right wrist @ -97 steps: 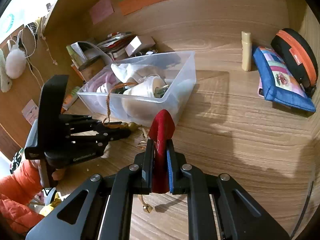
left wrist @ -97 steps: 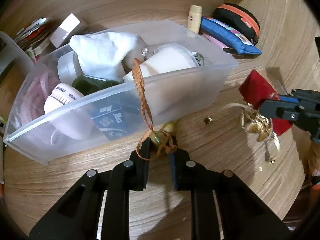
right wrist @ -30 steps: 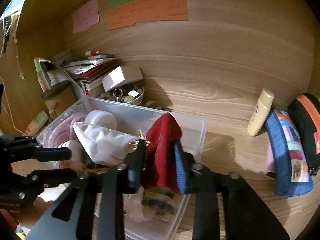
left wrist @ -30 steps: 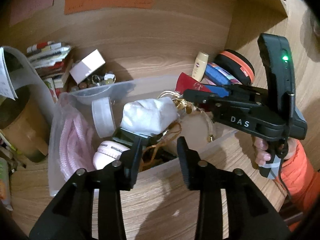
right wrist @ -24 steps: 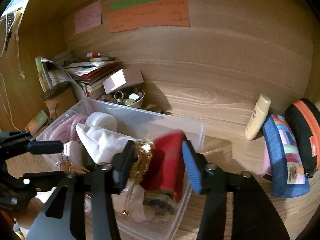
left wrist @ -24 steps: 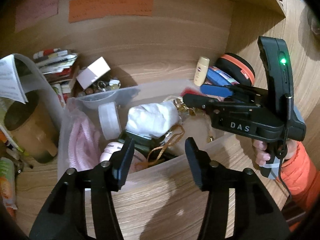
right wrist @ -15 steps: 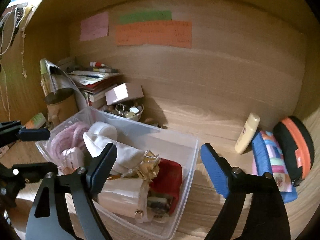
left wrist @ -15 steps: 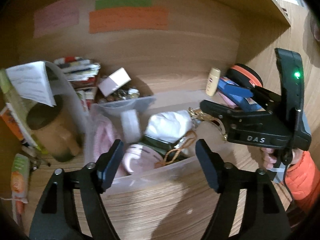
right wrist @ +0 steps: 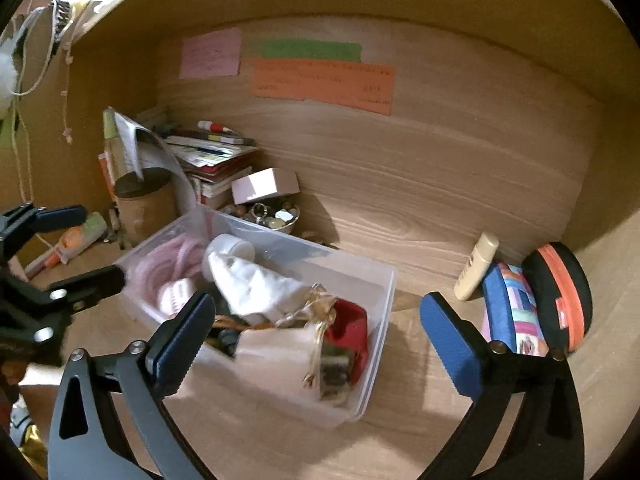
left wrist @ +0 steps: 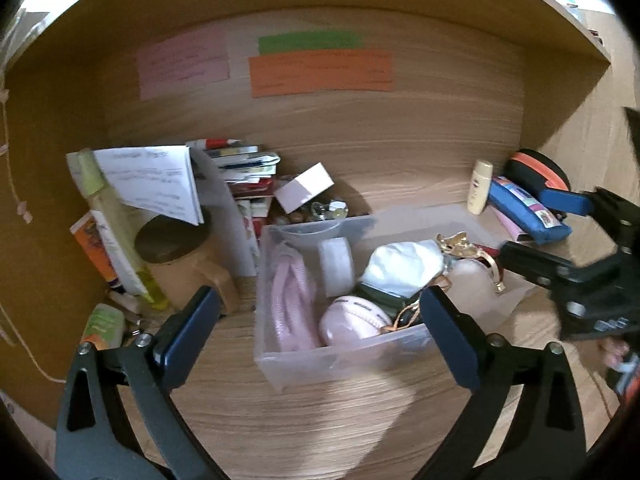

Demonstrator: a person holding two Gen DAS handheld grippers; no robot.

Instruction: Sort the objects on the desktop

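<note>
A clear plastic bin (left wrist: 340, 356) (right wrist: 372, 380) stands on the wooden desk, full of small things. A red pouch (right wrist: 350, 326) with gold trim (left wrist: 456, 242) lies in its right end beside a white cloth (left wrist: 400, 268) (right wrist: 256, 284). A braided orange cord (left wrist: 400, 320) lies near the bin's front wall. My left gripper (left wrist: 320, 336) is open and empty, held above and in front of the bin. My right gripper (right wrist: 316, 336) is open and empty above the bin's right end; it also shows at the right of the left wrist view (left wrist: 576, 268).
Pink coiled cable (left wrist: 288, 300), a pink round device (left wrist: 352, 324) and a white jar (left wrist: 336, 264) fill the bin. A brown mug (left wrist: 180, 256), books and papers (left wrist: 240, 172) stand left. A cream tube (right wrist: 476, 266), blue pouch (right wrist: 508, 312) and black-orange case (right wrist: 560, 304) lie right.
Both grippers opened and pulled up and back from the bin. The red pouch and the braided cord, held earlier, now lie inside the bin.
</note>
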